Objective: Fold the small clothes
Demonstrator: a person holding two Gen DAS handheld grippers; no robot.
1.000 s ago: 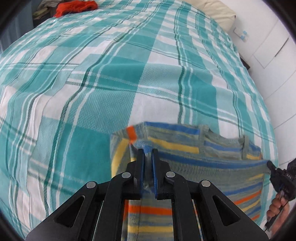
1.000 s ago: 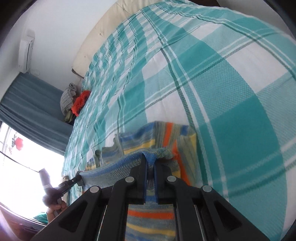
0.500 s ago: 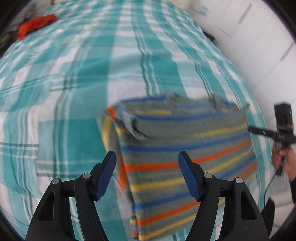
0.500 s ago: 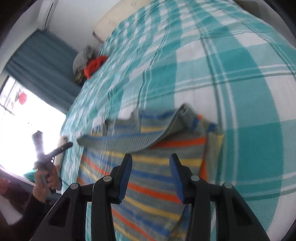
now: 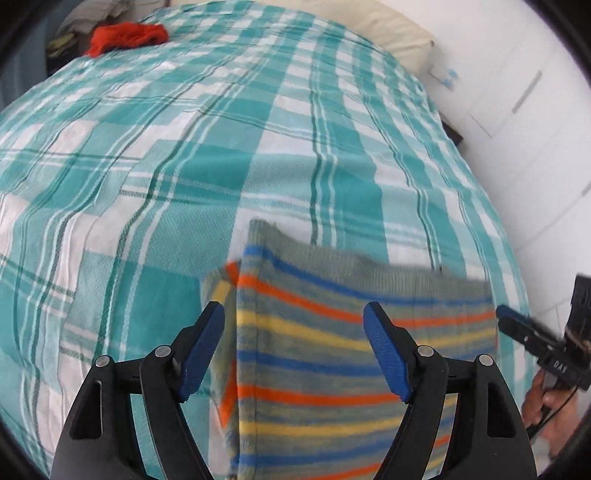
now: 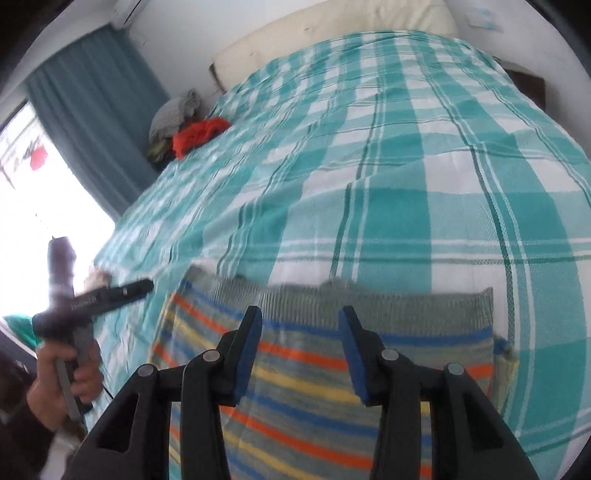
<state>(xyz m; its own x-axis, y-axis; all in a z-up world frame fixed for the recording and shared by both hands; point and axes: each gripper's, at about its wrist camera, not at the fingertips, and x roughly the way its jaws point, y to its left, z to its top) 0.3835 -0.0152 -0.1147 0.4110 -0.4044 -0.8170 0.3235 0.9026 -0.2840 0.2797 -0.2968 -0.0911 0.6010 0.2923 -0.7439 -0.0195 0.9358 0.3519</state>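
Teal-and-white checked bed (image 5: pixel 177 155) fills both views, pillow (image 5: pixel 388 26) at the head end, curtain (image 6: pixel 96 110) & bright window off to one side. Striped shirt (image 5: pixel 332 350) is laid flat near the foot edge of the bed, folded once, grey ribbed hem (image 6: pixel 369 306) turned toward the head end. Long axis is run across the bed, parallel to the foot edge; stripes follow it.

Left claw (image 5: pixel 293 347) is held over the shirt's left end, jaws spread wide w/ nothing between them, having just been opened; cloth is seen below, not pinched. A doubled-under edge w/ an orange-yellow flap (image 5: pixel 221 291) is seen right by its left finger. Right claw (image 6: pixel 301 350) is poised over the hem nearer the middle, jaws about half apart, also just opened, nothing gripped. Shirt is touched by neither.

Key relation: shirt lies straight ahead & below both claws, ends pointing left-right. Judged: next fold likely made across the long axis, one end carried over the other. Left claw looks nearer the left short edge; right short edge (image 6: pixel 493 332), w/ a bit of sleeve poking out, sits well off from the right claw, so a sideways shift would be needed there.

Red garment (image 6: pixel 199 134) & grey pile (image 6: pixel 173 114) are left at the far corner by the curtain, well apart.
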